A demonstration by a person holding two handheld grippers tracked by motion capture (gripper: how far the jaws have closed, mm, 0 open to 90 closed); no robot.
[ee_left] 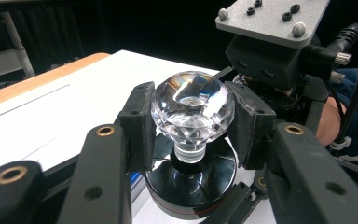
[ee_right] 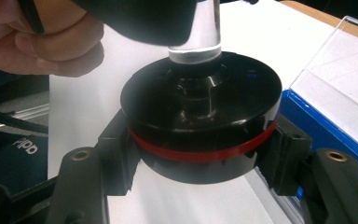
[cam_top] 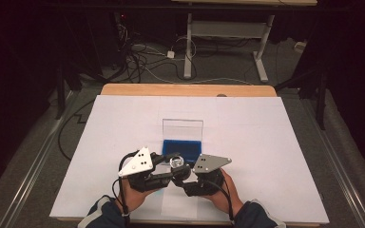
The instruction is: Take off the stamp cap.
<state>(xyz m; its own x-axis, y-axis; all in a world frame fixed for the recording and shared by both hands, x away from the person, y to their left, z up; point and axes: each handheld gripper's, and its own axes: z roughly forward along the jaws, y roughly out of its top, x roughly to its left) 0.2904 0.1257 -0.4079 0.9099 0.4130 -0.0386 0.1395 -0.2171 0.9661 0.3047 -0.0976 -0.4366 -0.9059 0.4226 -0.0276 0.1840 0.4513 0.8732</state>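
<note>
light: bright white table, dark surroundings | glare: crystal glints | blur: soft close-ups

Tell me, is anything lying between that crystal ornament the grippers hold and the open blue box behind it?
Nothing visible does. The left gripper clamps the crystal ball, the right gripper its black base. The blue box sits just beyond on the white sheet, its clear lid raised.

I find the table open along its left, right and far edges, with passage for either gripper. One obstacle stands mid-table: the blue case with its clear lid upright, just beyond the left gripper and right gripper, which crowd the near edge together.
</note>
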